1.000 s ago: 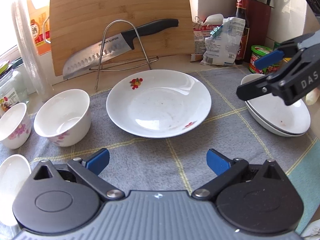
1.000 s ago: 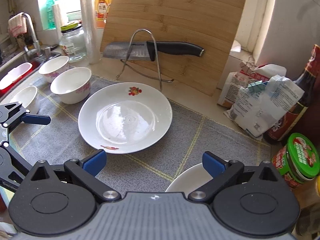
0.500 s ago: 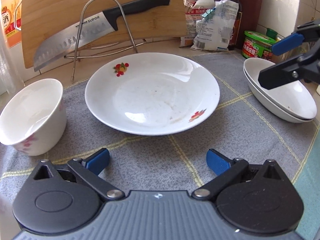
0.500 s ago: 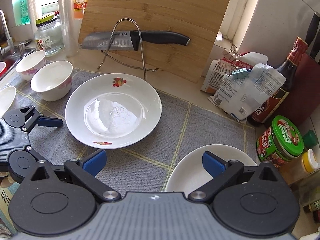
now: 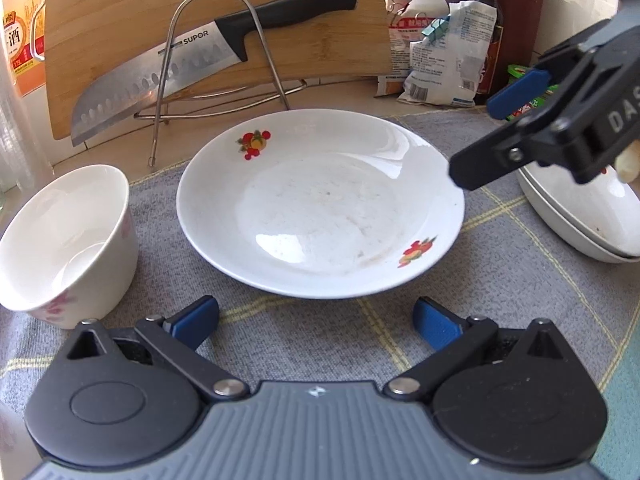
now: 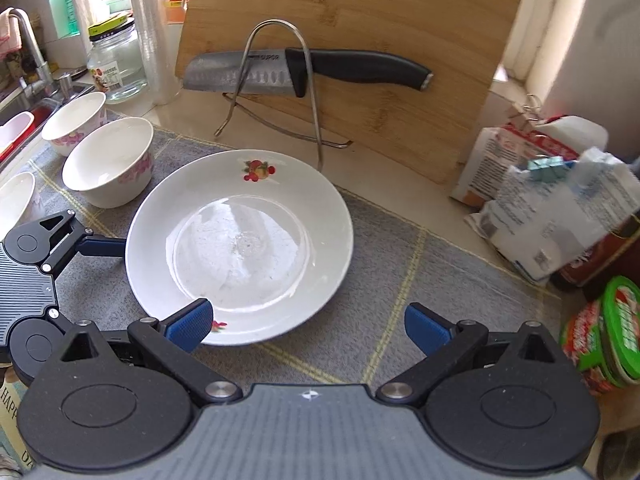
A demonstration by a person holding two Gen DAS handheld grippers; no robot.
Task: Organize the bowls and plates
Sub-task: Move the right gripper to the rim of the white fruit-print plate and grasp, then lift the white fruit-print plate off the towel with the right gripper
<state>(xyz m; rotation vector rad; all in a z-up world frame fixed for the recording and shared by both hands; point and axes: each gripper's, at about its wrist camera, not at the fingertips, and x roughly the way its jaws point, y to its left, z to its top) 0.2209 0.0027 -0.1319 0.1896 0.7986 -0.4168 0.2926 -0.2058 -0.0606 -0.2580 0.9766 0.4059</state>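
A white plate with fruit prints (image 5: 320,204) lies on the grey cloth in the middle; it also shows in the right wrist view (image 6: 240,240). My left gripper (image 5: 316,316) is open and empty, just short of the plate's near rim. My right gripper (image 6: 308,324) is open and empty at the plate's right rim; it shows in the left wrist view (image 5: 480,140) above that rim. A white bowl with pink flowers (image 5: 60,240) stands left of the plate. Two stacked white plates (image 5: 580,220) sit at the right. More bowls (image 6: 74,120) stand at the far left.
A bamboo cutting board (image 5: 200,20) leans at the back, with a knife (image 6: 304,72) on a wire rack (image 5: 224,52) before it. Snack bags (image 6: 560,200), a dark bottle (image 5: 486,20) and a green-lidded jar (image 6: 608,336) crowd the right. A glass jar (image 6: 116,64) and sink tap (image 6: 28,48) are at the left.
Both grippers have moved in toward the fruit plate. The right gripper swung left from over the stacked plates to the plate's right rim. Both stay open.
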